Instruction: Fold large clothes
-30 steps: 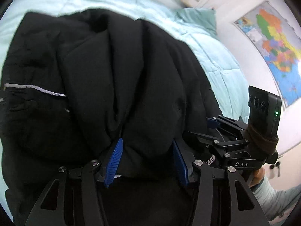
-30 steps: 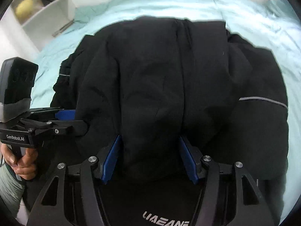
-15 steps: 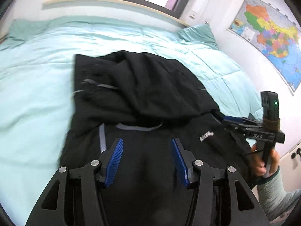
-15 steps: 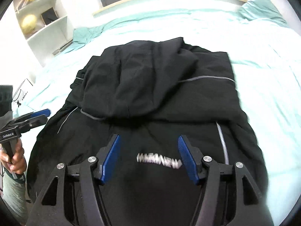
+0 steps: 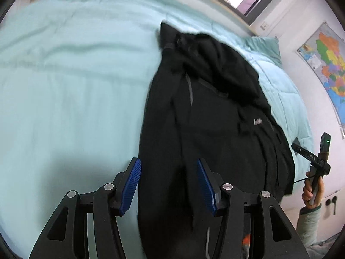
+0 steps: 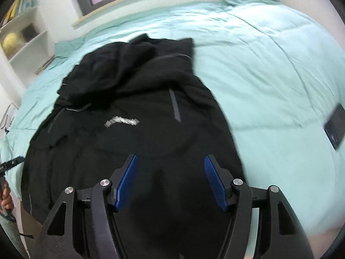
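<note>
Since a second ago, both grippers have let go of the black jacket and pulled back from it, so the mint-green bed now fills much more of each view. Then, bunched black cloth was pinched between each pair of blue fingers; now it is not.

The left gripper hangs above the jacket's near edge, its fingers apart with nothing clamped between them. The right gripper is the same, fingers spread over the cloth without pressing it.

The jacket lies on the bed, its far part folded back over itself in a rumpled heap, a pale logo showing on the flat part nearer the cameras. A dark phone lies on the bed, well apart from the jacket. A colourful wall map hangs on the wall, and white shelves stand beside the bed.
</note>
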{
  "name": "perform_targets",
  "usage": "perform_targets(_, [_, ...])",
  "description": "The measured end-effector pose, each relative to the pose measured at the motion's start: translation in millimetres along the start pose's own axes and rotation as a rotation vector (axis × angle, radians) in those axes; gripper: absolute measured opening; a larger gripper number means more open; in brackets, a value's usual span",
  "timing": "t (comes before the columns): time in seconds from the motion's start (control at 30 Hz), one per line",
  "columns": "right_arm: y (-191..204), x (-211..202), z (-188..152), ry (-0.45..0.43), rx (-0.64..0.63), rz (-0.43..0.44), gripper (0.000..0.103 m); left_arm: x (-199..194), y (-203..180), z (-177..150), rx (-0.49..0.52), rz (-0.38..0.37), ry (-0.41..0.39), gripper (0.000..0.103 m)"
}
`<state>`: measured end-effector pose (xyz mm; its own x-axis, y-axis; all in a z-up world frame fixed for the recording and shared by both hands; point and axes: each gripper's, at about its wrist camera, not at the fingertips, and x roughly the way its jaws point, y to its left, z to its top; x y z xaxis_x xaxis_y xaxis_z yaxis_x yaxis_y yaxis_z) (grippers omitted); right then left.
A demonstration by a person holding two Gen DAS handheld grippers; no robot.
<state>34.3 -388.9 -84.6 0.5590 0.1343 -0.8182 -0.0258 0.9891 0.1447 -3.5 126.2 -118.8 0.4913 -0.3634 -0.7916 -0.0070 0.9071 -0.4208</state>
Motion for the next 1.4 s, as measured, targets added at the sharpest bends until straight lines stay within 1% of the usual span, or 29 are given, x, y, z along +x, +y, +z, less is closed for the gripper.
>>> perform_targets(0.07, [-12.7, -5.3, -12.1, 0.014, 0.019, -0.025, 0.067, 5.1, 4.4, -14.1, -0.011, 0.008, 0.031, 0.055])
perform_targets(0.17, [-27.8, -12.9, -28.1, 0.028, 0.04, -0.054, 0.067, 2.4, 5.1, -27.4, -0.022, -0.013, 0.041, 0.055])
perform_targets(0.37, [-55.0, -19.6, -55.8, 0.072, 0.106, -0.035, 0.067, -4.4, 2.7, -46.9, -0.021, -0.044, 0.039, 0.055])
perform_targets(0.43, [-62.5, -18.1, -65.0, 0.09, 0.128, -0.016, 0.067, -7.3, 2.0, -50.8, -0.021, -0.05, 0.033, 0.055])
perform_targets(0.5, [-68.4, -15.1, -72.6, 0.107, 0.155, 0.019, 0.067, -11.8, 0.0, -53.5, -0.012, -0.06, 0.022, 0.055])
perform_targets(0.53, [-70.8, -14.1, -76.1, 0.112, 0.168, 0.039, 0.067, -15.2, -3.5, -56.4, -0.001, -0.068, 0.007, 0.053])
perform_targets(0.6, [-72.1, -13.3, -80.9, 0.117, 0.178, 0.056, 0.067, -19.5, -6.7, -58.6, 0.015, -0.085, 0.0, 0.037])
perform_targets(0.67, [-70.4, -12.8, -86.1, 0.128, 0.174, 0.097, 0.067, -23.9, -10.7, -63.2, 0.019, -0.129, 0.003, 0.036])
perform_targets(0.7, [-66.6, -12.7, -89.7, 0.141, 0.162, 0.129, 0.065, -24.6, -11.2, -65.5, 0.015, -0.156, 0.012, 0.036])
perform_targets(0.77, [-55.3, -16.0, -96.2, 0.151, 0.104, 0.121, 0.062, -23.2, -10.9, -71.7, 0.005, -0.205, 0.046, 0.036])
perform_targets(0.83, [-44.4, -19.7, -105.4, 0.167, 0.057, 0.131, 0.06, -20.7, -9.3, -79.6, 0.007, -0.204, 0.066, 0.036])
perform_targets(0.9, [-41.4, -20.2, -109.9, 0.173, 0.05, 0.135, 0.06, -16.1, -6.2, -84.2, -0.007, -0.209, 0.082, 0.037])
perform_targets(0.97, [-46.0, -14.2, -112.1, 0.181, 0.078, 0.167, 0.062, -8.3, -1.3, -84.8, -0.046, -0.241, 0.092, 0.037])
perform_targets(1.0, [-48.5, -10.2, -111.8, 0.187, 0.096, 0.177, 0.062, -5.2, -1.5, -83.6, -0.058, -0.242, 0.09, 0.037])
perform_targets(1.03, [-49.8, -3.7, -111.6, 0.2, 0.119, 0.189, 0.062, -5.9, -3.6, -82.6, -0.051, -0.231, 0.078, 0.035])
perform_targets(1.07, [-47.7, -3.4, -112.1, 0.198, 0.119, 0.187, 0.06, -9.7, -7.7, -82.2, -0.033, -0.214, 0.057, 0.011])
perform_targets(1.1, [-44.9, -5.9, -111.6, 0.191, 0.108, 0.182, 0.05, -19.5, -16.4, -81.4, -0.002, -0.206, 0.025, 0.01])
perform_targets(1.13, [-38.6, -15.9, -110.4, 0.17, 0.081, 0.175, 0.04, -28.6, -22.0, -80.5, 0.018, -0.211, -0.003, 0.01])
perform_targets(1.17, [-36.4, -24.8, -109.0, 0.151, 0.07, 0.174, 0.038, -41.3, -29.3, -78.1, 0.039, -0.224, -0.038, 0.01])
perform_targets(1.23, [-35.1, -44.7, -103.4, 0.103, 0.072, 0.208, 0.037, -55.9, -37.3, -70.2, 0.049, -0.27, -0.074, 0.01])
perform_targets(1.27, [-36.3, -52.8, -99.6, 0.085, 0.086, 0.254, 0.037, -58.1, -41.3, -65.4, 0.055, -0.299, -0.079, 0.01])
perform_targets(1.33, [-38.2, -51.9, -95.2, 0.09, 0.111, 0.339, 0.037, -48.6, -43.6, -59.3, 0.051, -0.351, -0.053, 0.01])
perform_targets(1.37, [-38.6, -47.7, -94.1, 0.101, 0.121, 0.36, 0.037, -42.0, -43.1, -58.7, 0.04, -0.363, -0.033, 0.015])
perform_targets(1.4, [-38.5, -39.4, -94.5, 0.124, 0.134, 0.377, 0.041, -33.3, -41.1, -59.0, 0.021, -0.372, -0.005, 0.02])
